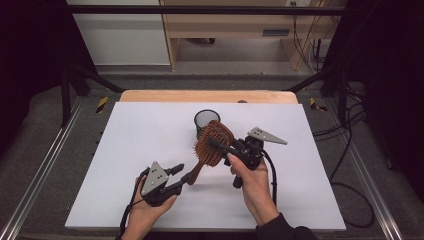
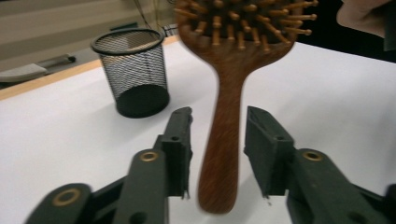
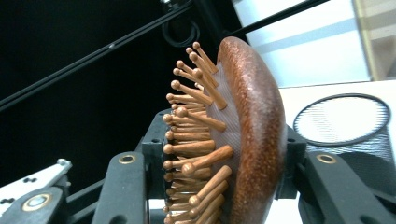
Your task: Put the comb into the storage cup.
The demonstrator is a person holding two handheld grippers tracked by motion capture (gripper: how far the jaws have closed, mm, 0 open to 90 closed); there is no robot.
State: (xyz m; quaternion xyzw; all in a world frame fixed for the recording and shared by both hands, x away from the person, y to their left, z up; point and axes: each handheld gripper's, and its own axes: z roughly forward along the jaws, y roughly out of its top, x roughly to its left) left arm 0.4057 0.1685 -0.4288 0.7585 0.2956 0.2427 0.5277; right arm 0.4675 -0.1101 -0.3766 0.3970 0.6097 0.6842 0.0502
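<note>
We have the wooden hairbrush (image 1: pixel 212 145) up off the desk (image 1: pixel 130 150), tilted between our two hands, with its bristled head just in front of the black mesh cup (image 1: pixel 205 120) and its handle slanting down toward our left hand. Our right claw (image 1: pixel 220 146) does the carrying: in the right gripper view its jaws close on the brush head from both sides, one against the pin side and the other against the smooth rounded back. Our left claw (image 2: pixel 218 140) stands partly open around the handle; in the left gripper view a clear gap shows between the wood and each pad, so we judge that it has no hold on the brush, though the handle runs between its jaws. As far as we can tell, the lift and the handover to the right side are done. What is left, by our reading, is to draw the left claw clear of the handle, swing the brush over the rim of the cup, which stands upright and empty, and lower it in, most likely handle first.
</note>
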